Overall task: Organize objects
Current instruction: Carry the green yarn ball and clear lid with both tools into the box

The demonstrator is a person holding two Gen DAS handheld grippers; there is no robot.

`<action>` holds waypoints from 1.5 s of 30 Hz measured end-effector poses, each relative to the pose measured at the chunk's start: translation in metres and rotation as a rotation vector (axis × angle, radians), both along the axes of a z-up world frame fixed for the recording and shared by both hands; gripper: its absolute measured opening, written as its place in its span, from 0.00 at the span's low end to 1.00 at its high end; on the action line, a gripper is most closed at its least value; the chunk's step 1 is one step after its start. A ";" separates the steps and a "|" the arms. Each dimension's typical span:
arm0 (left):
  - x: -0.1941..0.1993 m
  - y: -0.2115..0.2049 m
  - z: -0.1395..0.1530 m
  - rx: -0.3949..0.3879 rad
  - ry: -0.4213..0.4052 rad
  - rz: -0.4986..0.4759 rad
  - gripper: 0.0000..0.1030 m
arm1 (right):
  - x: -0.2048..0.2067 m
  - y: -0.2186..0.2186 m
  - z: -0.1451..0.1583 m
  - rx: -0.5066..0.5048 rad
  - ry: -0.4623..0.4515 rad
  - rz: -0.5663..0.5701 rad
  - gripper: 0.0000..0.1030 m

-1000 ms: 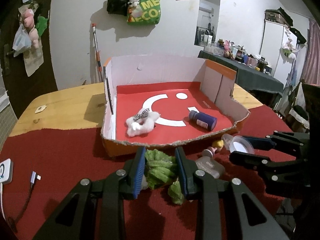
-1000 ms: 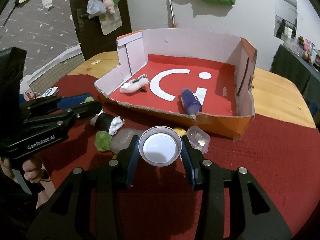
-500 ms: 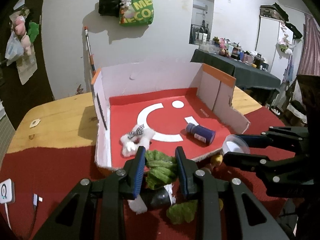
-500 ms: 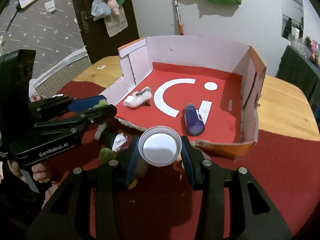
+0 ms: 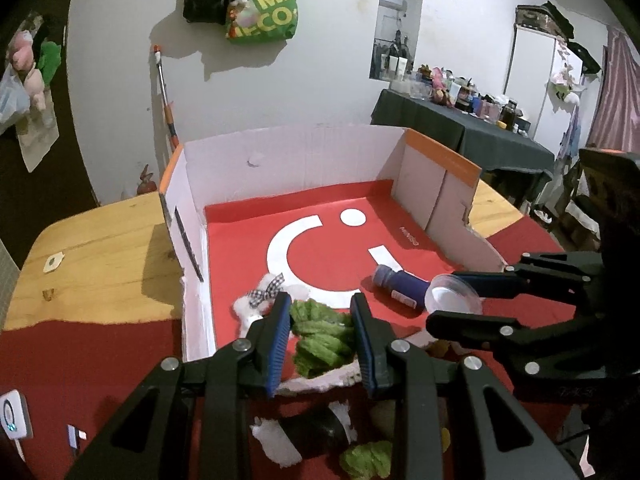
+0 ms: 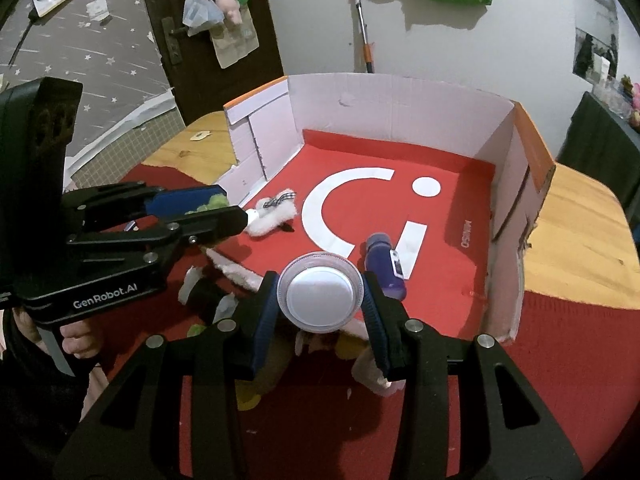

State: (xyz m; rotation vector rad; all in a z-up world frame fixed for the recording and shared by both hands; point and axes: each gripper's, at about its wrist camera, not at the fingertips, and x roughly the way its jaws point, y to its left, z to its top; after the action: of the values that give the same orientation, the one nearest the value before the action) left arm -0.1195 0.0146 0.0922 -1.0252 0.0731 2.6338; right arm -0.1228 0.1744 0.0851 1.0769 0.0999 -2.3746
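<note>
My left gripper (image 5: 320,320) is shut on a green lettuce toy (image 5: 320,336) and holds it above the near edge of the cardboard box (image 5: 288,160). My right gripper (image 6: 320,300) is shut on a round clear lid with a white centre (image 6: 320,298), also raised over the box's near edge; it also shows in the left wrist view (image 5: 452,300). Inside the box lie a white fluffy toy with a checked bow (image 5: 260,296) and a purple bottle (image 5: 400,286) on its side. The left gripper shows in the right wrist view (image 6: 216,210).
On the red cloth (image 5: 100,360) below the grippers lie a black-and-white roll (image 5: 308,432), another green lettuce piece (image 5: 368,458) and small yellow items (image 6: 248,398). A white device (image 5: 12,420) and a cable plug sit at the left. The box walls (image 6: 516,200) stand high.
Both grippers have lifted their objects off the cloth and moved forward over the box's near edge. The roll and lettuce piece on the cloth have come into view below.
</note>
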 end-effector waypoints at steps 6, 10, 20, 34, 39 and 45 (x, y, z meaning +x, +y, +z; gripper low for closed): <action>-0.018 0.001 -0.010 0.005 -0.062 -0.023 0.31 | -0.015 -0.006 -0.007 0.008 -0.041 0.015 0.38; -0.026 0.004 -0.019 0.001 -0.102 -0.047 0.31 | -0.023 -0.009 -0.014 0.012 -0.072 0.026 0.38; -0.046 0.003 -0.043 0.023 -0.220 -0.083 0.31 | -0.042 -0.008 -0.033 -0.021 -0.186 0.051 0.38; -0.063 0.007 -0.056 0.006 -0.237 -0.053 0.31 | -0.056 0.003 -0.041 0.029 -0.190 -0.011 0.38; -0.067 0.008 -0.057 0.011 -0.232 -0.036 0.31 | -0.059 0.008 -0.043 0.038 -0.177 -0.040 0.38; -0.067 0.013 -0.059 -0.008 -0.216 -0.023 0.31 | -0.059 0.005 -0.044 0.060 -0.165 -0.042 0.38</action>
State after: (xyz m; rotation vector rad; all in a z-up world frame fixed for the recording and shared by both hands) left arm -0.1870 0.0275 0.0330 -1.2958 0.0460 2.4870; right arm -0.1821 0.1789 0.0406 1.3101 0.0904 -2.3223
